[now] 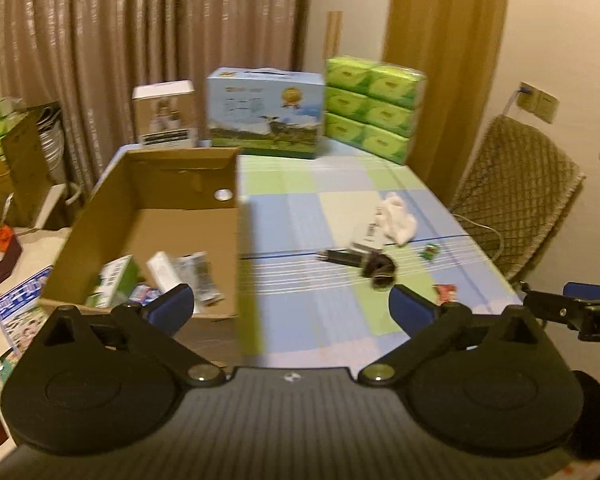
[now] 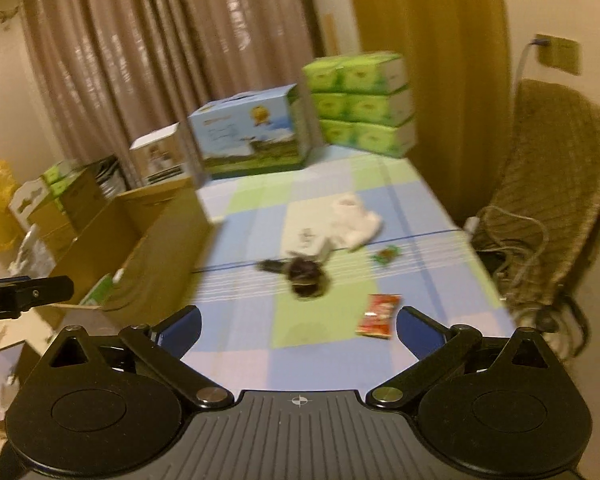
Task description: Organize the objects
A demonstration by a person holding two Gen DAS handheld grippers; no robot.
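Observation:
An open cardboard box [image 1: 152, 216] stands on the left of the checked tablecloth [image 1: 300, 312]. Inside lie a green-white carton [image 1: 114, 286], a white tube [image 1: 162, 270] and a clear packet [image 1: 202, 276]. Loose on the cloth are a white crumpled cloth [image 1: 398, 220], a small white box [image 1: 366, 238], a dark brown item [image 1: 380, 270], a green candy [image 1: 430, 251] and a red packet [image 2: 378, 315]. My left gripper [image 1: 290, 300] hangs open and empty beside the box's near right corner. My right gripper [image 2: 299, 322] is open and empty, with the red packet just ahead of its right finger.
Along the table's far edge stand a white-brown box [image 1: 166, 114], a blue carry carton [image 1: 266, 114] and stacked green tissue packs [image 1: 374, 110]. A padded chair [image 1: 516, 196] stands at the table's right side. More boxes [image 2: 72, 196] are piled left of the table.

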